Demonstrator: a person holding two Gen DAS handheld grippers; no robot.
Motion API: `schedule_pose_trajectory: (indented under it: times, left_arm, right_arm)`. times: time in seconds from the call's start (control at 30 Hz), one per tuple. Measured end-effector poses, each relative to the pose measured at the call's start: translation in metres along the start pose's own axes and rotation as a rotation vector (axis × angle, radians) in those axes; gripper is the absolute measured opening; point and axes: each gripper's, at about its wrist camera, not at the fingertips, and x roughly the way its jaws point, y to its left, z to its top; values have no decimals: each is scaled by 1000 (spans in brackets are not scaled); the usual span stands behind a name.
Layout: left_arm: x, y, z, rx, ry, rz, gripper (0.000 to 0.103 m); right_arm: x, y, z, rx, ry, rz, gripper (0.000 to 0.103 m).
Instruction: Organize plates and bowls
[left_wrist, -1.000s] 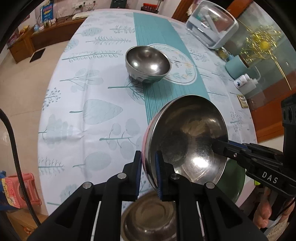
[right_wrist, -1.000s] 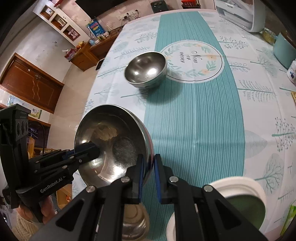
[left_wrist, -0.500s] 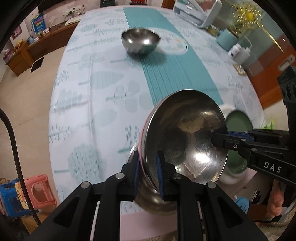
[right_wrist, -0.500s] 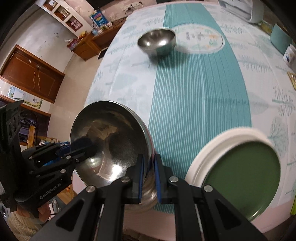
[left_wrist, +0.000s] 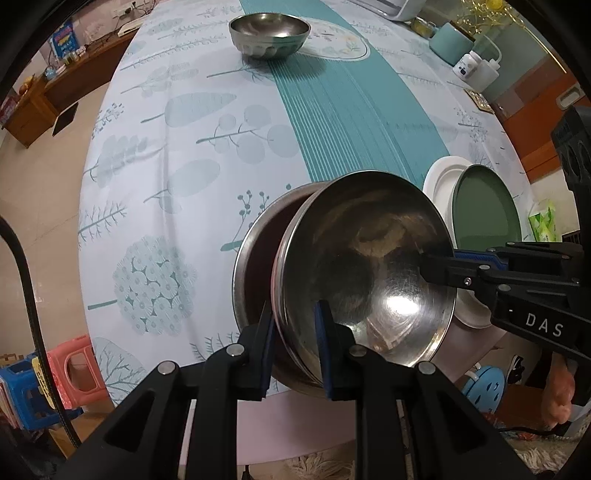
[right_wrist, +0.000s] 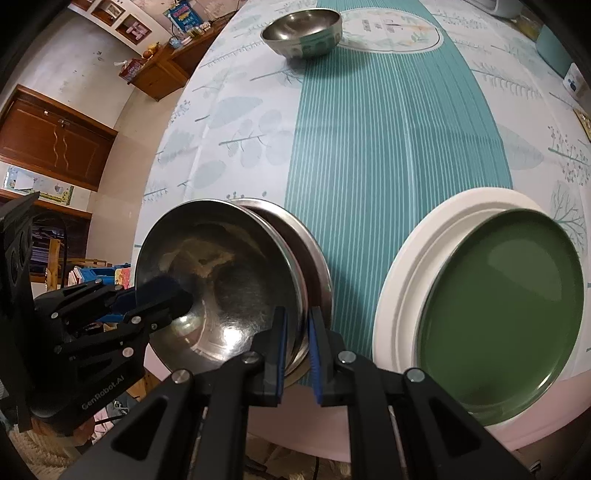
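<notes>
My left gripper (left_wrist: 293, 343) straddles the near-left rim of the steel bowl (left_wrist: 365, 266), and its jaws have just been opening: the rim is between the blue pads, yet a gap shows on the inner side, so I judge the pinch is slackening rather than firm. A second ago this bowl hung tilted in the air above the near edge of the desk (left_wrist: 177, 155); now it has come down into the second steel bowl (left_wrist: 255, 258) that sits at that edge, its rim leaning a little to the right and not yet level with the one beneath. Moving right, my right gripper (right_wrist: 295, 349) is pressed onto the opposite rim of the same bowl, jaws nearly together with the thin metal between them, so it carries the hold for the moment. Further right, the green plate (right_wrist: 498, 306) lies on the white plate (right_wrist: 399, 269), already stacked and just beside the bowls. At the far end of the teal stripe the third bowl (left_wrist: 269, 33) stands alone, well apart.

To my mind the nesting is almost done: the bowl needs letting go on both sides so it settles flat. I judge the far bowl to be what remains. The stack sits close to the desk's edge, so a clumsy release could tip it toward me.
</notes>
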Motion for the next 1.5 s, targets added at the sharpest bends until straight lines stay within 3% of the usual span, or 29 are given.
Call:
schedule_pose_trajectory:
  times: [0.2, 0.67, 1.0, 1.4, 1.5]
  left_arm:
    - [8, 4, 0, -12, 20, -6, 19]
    - [-2, -1, 5, -1, -18, 8, 50]
    - [-26, -5, 12, 22, -78, 26, 54]
    - [-36, -15, 17, 35, -99, 24, 54]
    - [-42, -16, 20, 36, -107, 24, 58]
  right_arm:
    - [8, 3, 1, -8, 18, -10, 11]
    - [10, 9, 3, -43, 27, -25, 12]
    - [-7, 14, 3, -75, -7, -44, 13]
    - [-22, 16, 7, -99, -38, -36, 13]
    - [-26, 16, 9, -99, -44, -36, 13]
